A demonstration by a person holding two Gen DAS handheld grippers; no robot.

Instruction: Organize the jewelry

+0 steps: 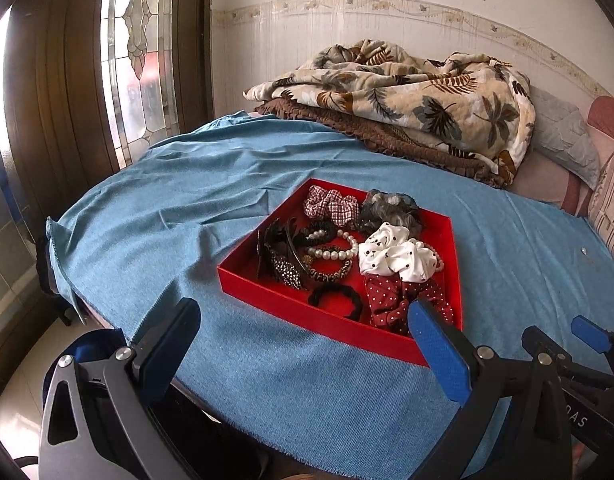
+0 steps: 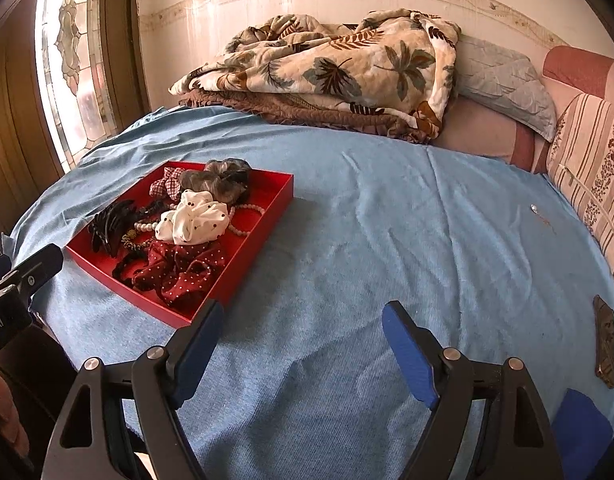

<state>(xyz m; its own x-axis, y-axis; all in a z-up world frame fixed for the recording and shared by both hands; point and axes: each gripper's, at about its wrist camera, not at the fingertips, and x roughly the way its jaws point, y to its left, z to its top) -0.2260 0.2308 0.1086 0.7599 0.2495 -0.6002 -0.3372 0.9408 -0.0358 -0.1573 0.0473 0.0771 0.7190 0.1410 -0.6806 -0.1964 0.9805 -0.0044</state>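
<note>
A red tray [image 1: 275, 300] lies on the blue cloth [image 1: 167, 216]. It holds scrunchies, a white dotted one [image 1: 391, 256], a dark red dotted one [image 1: 395, 300], a pearl bracelet [image 1: 339, 254], black hair clips [image 1: 279, 252] and a black hair tie [image 1: 339, 294]. The tray also shows in the right wrist view [image 2: 267, 216]. My left gripper [image 1: 307, 320] is open and empty, just short of the tray's near edge. My right gripper [image 2: 303, 320] is open and empty over bare cloth, right of the tray. A small shiny piece [image 2: 534, 209] lies on the cloth far right.
A folded leaf-print blanket [image 1: 407, 100] and pillows [image 2: 503, 80] lie at the back of the bed. A brown flat object [image 2: 606, 344] rests at the right edge. A glass door [image 1: 139, 52] stands at the left. The cloth's front edge hangs near me.
</note>
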